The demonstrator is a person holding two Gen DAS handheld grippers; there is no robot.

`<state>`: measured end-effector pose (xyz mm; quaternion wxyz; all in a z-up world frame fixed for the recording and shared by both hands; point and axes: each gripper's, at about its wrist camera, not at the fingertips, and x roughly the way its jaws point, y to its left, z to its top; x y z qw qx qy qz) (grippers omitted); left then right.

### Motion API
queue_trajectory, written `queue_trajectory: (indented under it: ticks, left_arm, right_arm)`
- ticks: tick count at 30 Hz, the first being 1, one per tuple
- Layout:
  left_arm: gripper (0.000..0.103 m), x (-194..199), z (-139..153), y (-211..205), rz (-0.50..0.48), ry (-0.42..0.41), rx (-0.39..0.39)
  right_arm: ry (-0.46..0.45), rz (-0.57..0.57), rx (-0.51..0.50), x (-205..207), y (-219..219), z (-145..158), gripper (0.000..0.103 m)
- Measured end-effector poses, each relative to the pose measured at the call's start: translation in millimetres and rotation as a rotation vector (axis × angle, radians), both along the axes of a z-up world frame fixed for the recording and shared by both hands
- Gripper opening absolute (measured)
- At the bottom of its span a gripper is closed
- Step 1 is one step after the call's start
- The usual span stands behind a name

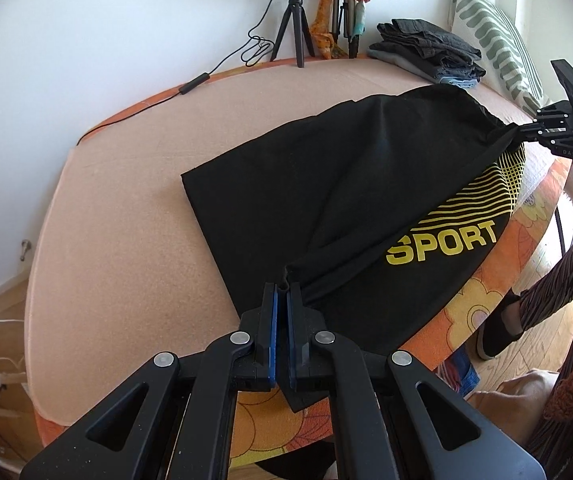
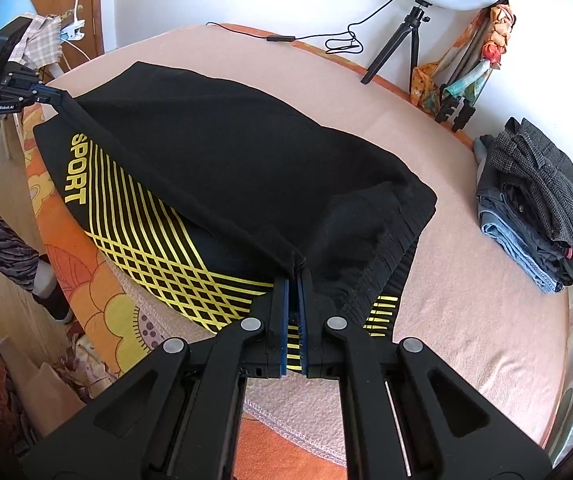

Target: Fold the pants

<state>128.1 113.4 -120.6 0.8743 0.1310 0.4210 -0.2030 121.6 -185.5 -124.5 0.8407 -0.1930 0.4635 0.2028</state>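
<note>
Black pants [image 1: 326,184] with yellow stripes and the word SPORT lie on a pink-covered bed [image 1: 126,220]. A plain black layer is folded over the printed one. My left gripper [image 1: 282,286] is shut on the edge of that upper layer near the bed's front edge. My right gripper [image 2: 296,276] is shut on the same upper layer by the ribbed waistband [image 2: 390,240]. Each gripper also appears in the other's view: the right gripper [image 1: 520,130] at the far right, the left gripper [image 2: 52,94] at the upper left. The cloth hangs taut between them.
A stack of folded clothes [image 1: 426,50] sits at the bed's far corner [image 2: 534,200]. A ring light on a tripod [image 1: 296,28] stands by the wall with its cable [image 1: 190,84] trailing along the bed edge. A striped pillow [image 1: 494,44] leans at the right. The person's leg and shoe [image 1: 502,328] stand beside the bed.
</note>
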Motion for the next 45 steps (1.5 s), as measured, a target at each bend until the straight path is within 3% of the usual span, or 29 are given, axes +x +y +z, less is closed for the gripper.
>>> queue_trajectory:
  ticks: [9,12,17,20,22,36,40,42,45]
  left_arm:
    - [0.007,-12.4,8.1,17.3,0.007,0.052,0.064]
    - [0.007,-18.8,20.5,28.2,0.015,0.032,0.089]
    - [0.007,-11.2,33.8,23.8,0.006,0.007,0.040]
    - [0.009,-12.5,23.2,3.2,-0.088,0.025,0.134]
    - [0.015,-16.1,17.3,-3.2,-0.131,0.043,0.156]
    - [0.016,-21.7,-12.2,-20.5,-0.228,0.049,0.340]
    - [0.015,-18.9,-15.2,-21.7,-0.260,0.053,0.312]
    - [0.003,-17.5,-18.9,-22.2,-0.277,0.070,0.304]
    - [0.002,-18.6,-18.3,-21.7,-0.280,0.062,0.285]
  right_arm:
    - [0.013,0.017,-0.043,-7.1,2.3,-8.8,0.005]
    - [0.010,0.031,-0.056,-11.3,5.2,-9.8,0.005]
    - [0.006,0.025,-0.060,-13.3,4.4,-10.8,0.005]
    - [0.005,0.005,-0.065,-12.0,2.1,-11.5,0.005]
    - [0.004,0.001,-0.071,-10.4,0.4,-11.5,0.005]
    - [0.018,-0.027,-0.030,-3.7,-5.2,-8.7,0.005]
    - [0.021,-0.025,-0.034,-2.7,-4.4,-9.7,0.005]
    - [0.022,-0.023,-0.037,-2.4,-3.8,-10.1,0.005]
    - [0.020,-0.020,-0.040,-1.9,-2.7,-10.0,0.005]
